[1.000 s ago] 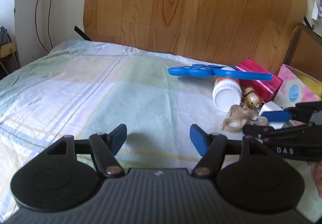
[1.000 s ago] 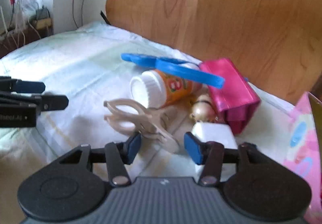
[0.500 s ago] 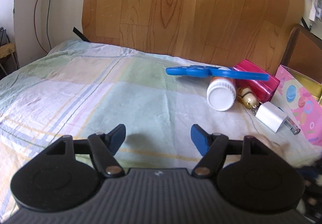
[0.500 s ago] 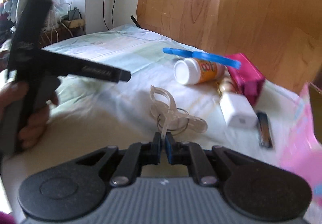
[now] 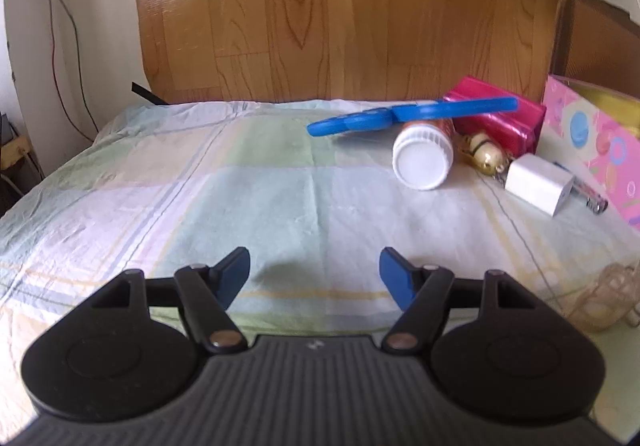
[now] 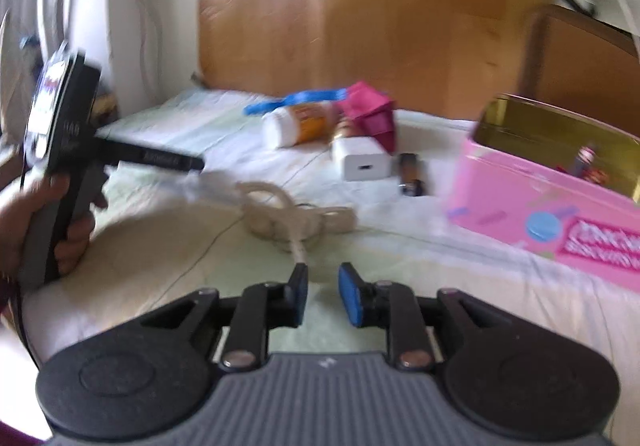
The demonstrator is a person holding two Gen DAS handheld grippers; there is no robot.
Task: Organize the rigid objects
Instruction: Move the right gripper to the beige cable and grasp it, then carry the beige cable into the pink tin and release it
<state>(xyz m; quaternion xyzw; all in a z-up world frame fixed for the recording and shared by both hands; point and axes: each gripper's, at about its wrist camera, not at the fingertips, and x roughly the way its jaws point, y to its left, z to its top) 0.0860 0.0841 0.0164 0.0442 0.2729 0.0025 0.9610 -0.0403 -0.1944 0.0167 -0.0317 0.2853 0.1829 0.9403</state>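
A beige plastic clip (image 6: 296, 217) lies on the bedsheet just ahead of my right gripper (image 6: 323, 286), whose jaws stand a little apart with nothing between them. The clip shows blurred at the right edge of the left wrist view (image 5: 612, 294). My left gripper (image 5: 314, 272) is open and empty over the sheet. Further back lie a white-capped orange bottle (image 5: 424, 157), a blue flat tool (image 5: 408, 115), a magenta box (image 5: 504, 121), a gold trinket (image 5: 486, 155), a white charger (image 5: 538, 183) and a small dark clipper (image 6: 410, 173).
A pink tin (image 6: 556, 181) with a gold inside stands open at the right and holds small items. A wooden headboard (image 5: 340, 13) rises behind the bed. The left hand-held gripper (image 6: 60, 133) shows at the left in the right wrist view.
My right gripper carried the beige clip back toward the near side of the bed, then opened and let it go onto the sheet. The left gripper stayed open and nearly still.
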